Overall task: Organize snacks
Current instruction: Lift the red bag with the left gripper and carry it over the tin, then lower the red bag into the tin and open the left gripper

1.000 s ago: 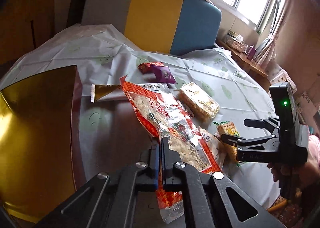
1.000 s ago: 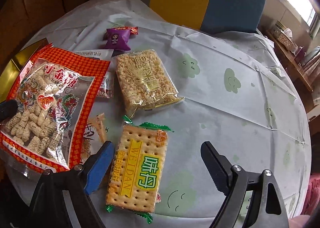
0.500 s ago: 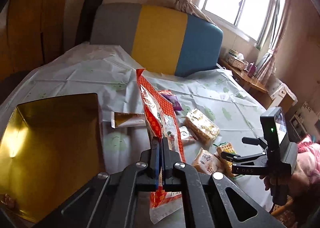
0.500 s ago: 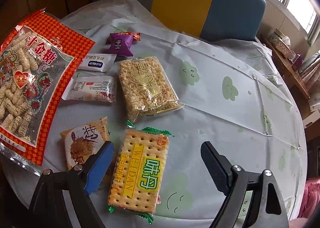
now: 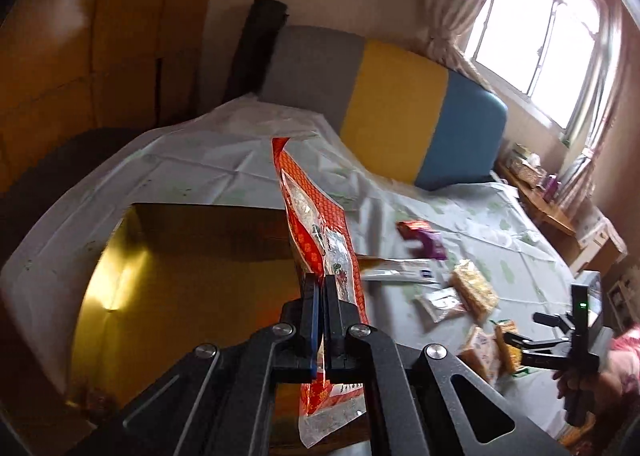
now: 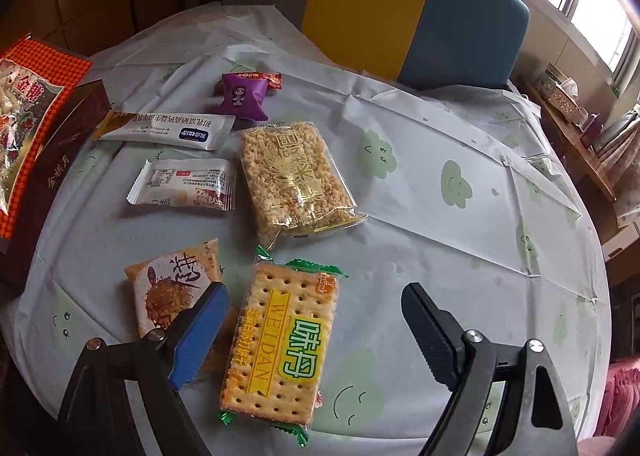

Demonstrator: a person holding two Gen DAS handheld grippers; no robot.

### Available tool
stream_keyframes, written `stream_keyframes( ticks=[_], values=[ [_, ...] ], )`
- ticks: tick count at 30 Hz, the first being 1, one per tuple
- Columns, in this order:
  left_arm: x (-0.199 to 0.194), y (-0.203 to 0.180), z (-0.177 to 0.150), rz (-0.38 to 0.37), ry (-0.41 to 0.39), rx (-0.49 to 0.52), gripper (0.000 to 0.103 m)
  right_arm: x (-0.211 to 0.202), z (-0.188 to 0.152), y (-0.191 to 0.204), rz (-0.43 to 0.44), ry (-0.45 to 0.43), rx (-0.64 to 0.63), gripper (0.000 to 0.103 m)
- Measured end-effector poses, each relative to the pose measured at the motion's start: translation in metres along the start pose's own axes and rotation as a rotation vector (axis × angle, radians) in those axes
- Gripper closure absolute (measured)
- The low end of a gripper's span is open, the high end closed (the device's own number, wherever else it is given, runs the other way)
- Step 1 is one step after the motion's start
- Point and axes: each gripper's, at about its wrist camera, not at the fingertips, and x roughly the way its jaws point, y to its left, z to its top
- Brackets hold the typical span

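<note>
We are pinching the red sesame-candy bag (image 5: 320, 240) in our left gripper (image 5: 321, 320), jaws clamped tight on its lower part, so the bag is hanging in the air over the open gold-lined box (image 5: 192, 280) at the table's edge. Our right gripper (image 6: 316, 328) is hovering with its jaws spread wide and holding nothing, just above the Weidan cracker pack (image 6: 286, 344) on the cloud-print tablecloth (image 6: 460, 240). Around it are lying a puffed-rice bar (image 6: 294, 177), an orange biscuit packet (image 6: 172, 284), a white wafer packet (image 6: 184, 183), a long white sachet (image 6: 166, 129) and a purple candy (image 6: 242, 95).
</note>
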Motion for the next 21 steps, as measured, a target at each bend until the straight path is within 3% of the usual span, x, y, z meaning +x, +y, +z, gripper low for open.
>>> stream_keyframes(
  ticks=[7, 13, 18, 21],
  values=[
    [0.027, 0.020, 0.001, 0.082, 0.042, 0.037, 0.102, 0.001, -0.002, 0.006, -0.001, 0.008, -0.017, 0.013],
    [0.070, 0.027, -0.002, 0.150, 0.131, 0.060, 0.099, 0.001, -0.003, 0.005, -0.015, 0.013, -0.017, 0.013],
    [0.087, 0.040, -0.007, 0.289, 0.182, 0.011, 0.094, 0.003, -0.004, 0.005, -0.020, 0.025, -0.018, 0.013],
    [0.081, 0.046, -0.011, 0.308, 0.174, -0.018, 0.094, 0.004, -0.004, 0.007, -0.024, 0.026, -0.028, 0.013]
  ],
)
